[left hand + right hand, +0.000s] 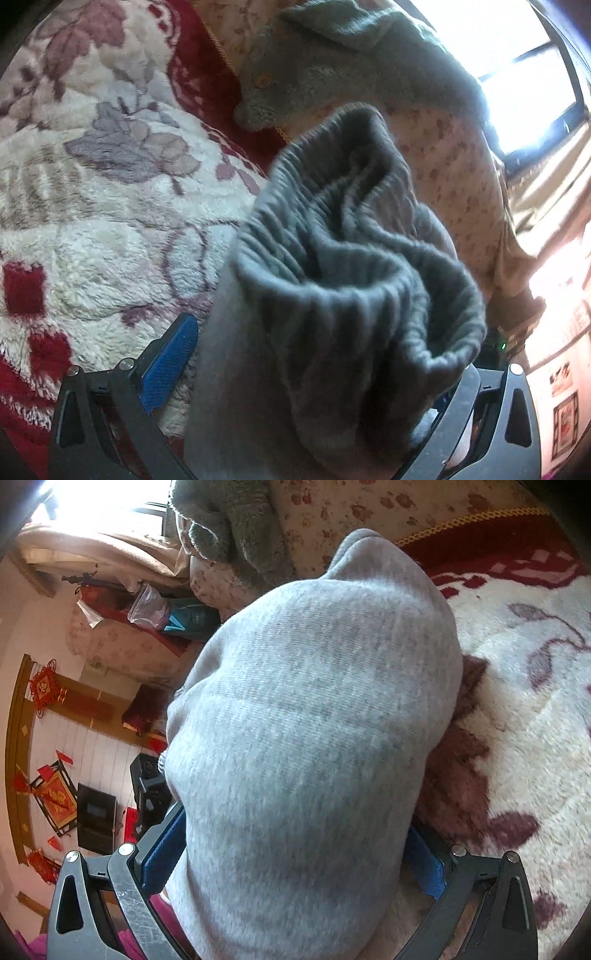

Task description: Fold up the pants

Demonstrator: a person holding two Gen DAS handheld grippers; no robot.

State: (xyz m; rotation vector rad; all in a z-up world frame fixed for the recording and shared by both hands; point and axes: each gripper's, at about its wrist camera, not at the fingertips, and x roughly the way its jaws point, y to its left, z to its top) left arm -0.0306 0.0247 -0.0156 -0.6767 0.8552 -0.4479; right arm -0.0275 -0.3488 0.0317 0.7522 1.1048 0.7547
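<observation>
grey pants (332, 295) bunched between left gripper (314, 369) jaws, above floral blanket (92, 184)

Blown-out window (517, 74) glare, soft motion blur, dark fisheye corners.

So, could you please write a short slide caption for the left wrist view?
Left claw holds the grey pants near their ribbed waistband, bunched above a floral blanket.
</observation>
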